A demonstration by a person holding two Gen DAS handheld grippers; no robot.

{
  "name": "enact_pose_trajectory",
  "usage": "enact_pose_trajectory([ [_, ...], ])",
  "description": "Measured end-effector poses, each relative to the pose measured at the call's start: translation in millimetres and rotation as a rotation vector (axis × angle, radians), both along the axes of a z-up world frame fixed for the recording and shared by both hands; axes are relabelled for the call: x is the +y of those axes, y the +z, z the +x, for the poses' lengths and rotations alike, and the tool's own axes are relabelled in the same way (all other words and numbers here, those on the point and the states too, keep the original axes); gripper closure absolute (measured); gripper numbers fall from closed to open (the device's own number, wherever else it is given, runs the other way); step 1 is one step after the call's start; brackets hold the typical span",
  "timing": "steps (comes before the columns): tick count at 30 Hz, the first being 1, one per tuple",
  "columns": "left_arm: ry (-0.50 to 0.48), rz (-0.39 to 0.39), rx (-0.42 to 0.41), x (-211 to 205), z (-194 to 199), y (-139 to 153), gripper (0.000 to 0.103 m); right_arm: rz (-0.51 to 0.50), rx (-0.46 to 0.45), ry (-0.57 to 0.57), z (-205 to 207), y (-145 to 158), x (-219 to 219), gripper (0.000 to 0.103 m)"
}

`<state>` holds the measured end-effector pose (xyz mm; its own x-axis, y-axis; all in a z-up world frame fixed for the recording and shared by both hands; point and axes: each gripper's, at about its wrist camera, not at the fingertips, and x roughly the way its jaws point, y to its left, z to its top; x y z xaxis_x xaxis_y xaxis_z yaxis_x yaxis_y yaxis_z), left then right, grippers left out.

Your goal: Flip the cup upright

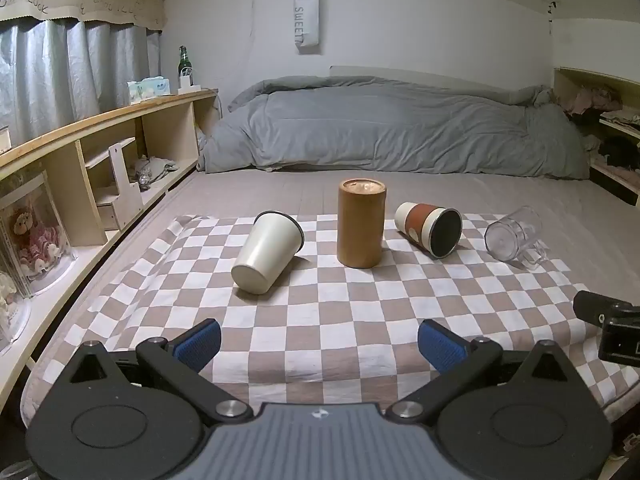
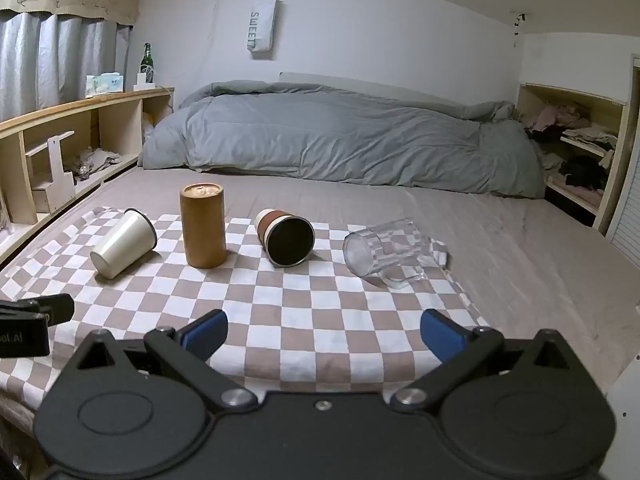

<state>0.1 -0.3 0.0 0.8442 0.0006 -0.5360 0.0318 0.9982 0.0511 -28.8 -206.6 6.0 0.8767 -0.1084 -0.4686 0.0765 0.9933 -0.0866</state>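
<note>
Four cups sit on a checkered cloth [image 1: 320,320] on the bed. A white cup [image 1: 266,256] [image 2: 122,243] lies on its side at the left. A tall brown cup [image 1: 361,224] [image 2: 203,226] stands on end. A brown-and-white cup [image 1: 430,229] [image 2: 286,236] lies on its side, dark end toward me. A clear glass mug [image 1: 514,234] [image 2: 386,250] lies on its side at the right. My left gripper [image 1: 319,344] is open and empty, near the cloth's front edge. My right gripper [image 2: 324,334] is open and empty, likewise.
A grey duvet [image 1: 392,128] is heaped at the back of the bed. Wooden shelves [image 1: 100,152] run along the left; another shelf [image 2: 572,136] with clothes stands at the right. The other gripper's body shows at each view's edge [image 1: 612,328] [image 2: 32,320].
</note>
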Motion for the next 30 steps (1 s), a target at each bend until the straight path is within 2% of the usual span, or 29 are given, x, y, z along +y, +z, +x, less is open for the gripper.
enact_pose_trajectory([
  [30,0.001,-0.004,-0.001,0.3,0.0,0.1,0.0,0.003,0.008,-0.001,0.0,-0.4,1.0,0.0],
])
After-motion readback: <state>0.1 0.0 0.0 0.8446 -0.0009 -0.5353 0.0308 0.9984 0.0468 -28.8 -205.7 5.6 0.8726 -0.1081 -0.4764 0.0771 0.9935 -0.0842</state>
